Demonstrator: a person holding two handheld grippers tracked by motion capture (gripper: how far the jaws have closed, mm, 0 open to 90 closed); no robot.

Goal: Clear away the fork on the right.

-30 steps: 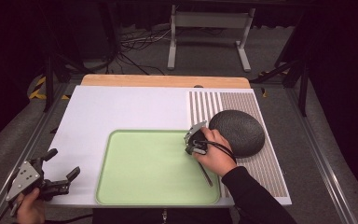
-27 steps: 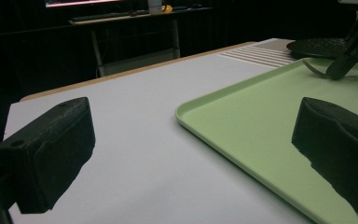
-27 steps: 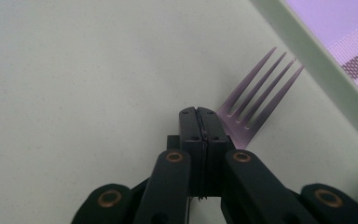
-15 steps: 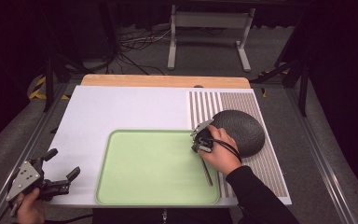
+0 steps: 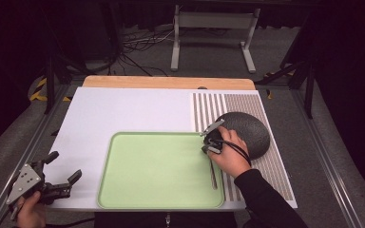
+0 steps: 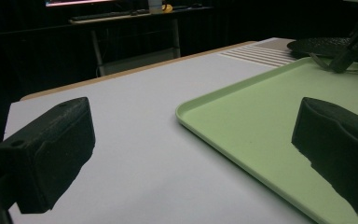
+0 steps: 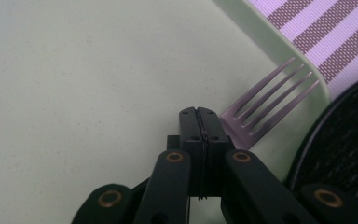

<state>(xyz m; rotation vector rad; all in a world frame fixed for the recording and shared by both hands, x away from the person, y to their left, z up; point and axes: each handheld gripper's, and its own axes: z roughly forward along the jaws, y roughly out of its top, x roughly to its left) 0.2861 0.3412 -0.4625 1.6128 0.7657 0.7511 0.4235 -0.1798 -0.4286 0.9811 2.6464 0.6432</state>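
Black two-jaw right claw (image 7: 199, 114) with brass-ringed pivot screws, grey drilled plate on left claw (image 5: 62, 182), black sleeve (image 5: 266, 202)

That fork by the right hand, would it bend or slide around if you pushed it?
The fork looks like thin metal, so it is probably stiff and light. Lying on the smooth green tray, it would likely slide rather than roll. Its tines overhang the rim, so pressing them might tip it.

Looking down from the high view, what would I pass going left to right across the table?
Left tool → green tray → right tool, at the tray's right edge → dark round plate on the striped mat.
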